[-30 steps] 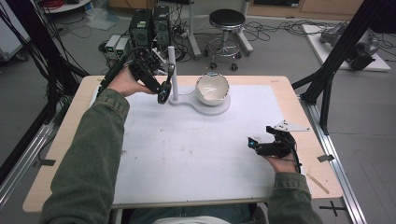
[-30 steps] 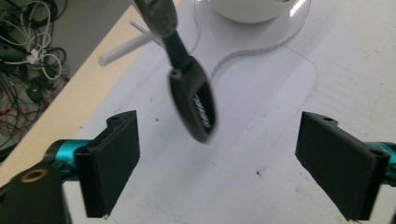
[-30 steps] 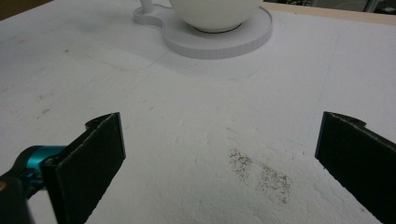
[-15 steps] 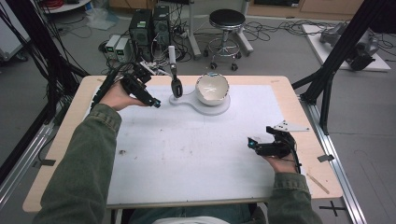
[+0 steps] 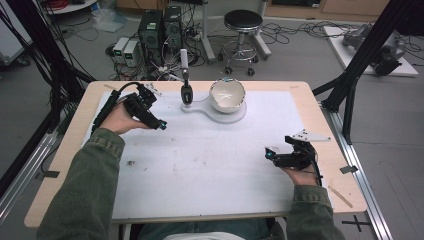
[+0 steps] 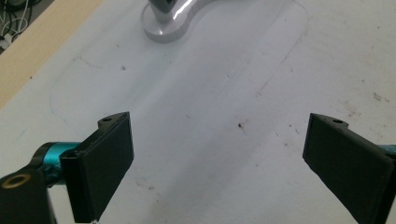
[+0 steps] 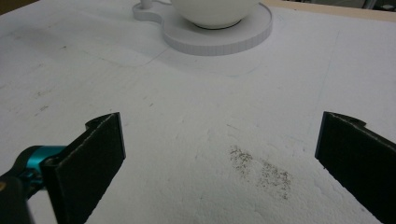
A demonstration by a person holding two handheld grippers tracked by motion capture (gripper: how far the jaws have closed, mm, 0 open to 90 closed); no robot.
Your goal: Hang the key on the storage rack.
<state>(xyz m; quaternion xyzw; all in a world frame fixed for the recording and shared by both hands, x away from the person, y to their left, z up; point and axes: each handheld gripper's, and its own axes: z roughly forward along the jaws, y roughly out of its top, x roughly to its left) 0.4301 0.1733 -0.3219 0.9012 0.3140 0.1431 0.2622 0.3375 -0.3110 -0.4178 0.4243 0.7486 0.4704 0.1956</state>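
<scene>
On the white table cover [image 5: 200, 165] we read no brand, label or writing. Our left gripper [image 5: 161, 124] hangs spread wide, holding nothing, near the upright black-and-white tool [image 5: 185, 82] on the white stand [image 5: 202, 107] beside the bowl [image 5: 227, 95]. Our right gripper [image 5: 268, 154] also gapes empty, well apart from them.

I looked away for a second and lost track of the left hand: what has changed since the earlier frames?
The left gripper let go of the upright tool on the white stand and drew back left, jaws open. The tool stayed standing. The bowl and right gripper kept their places.
</scene>
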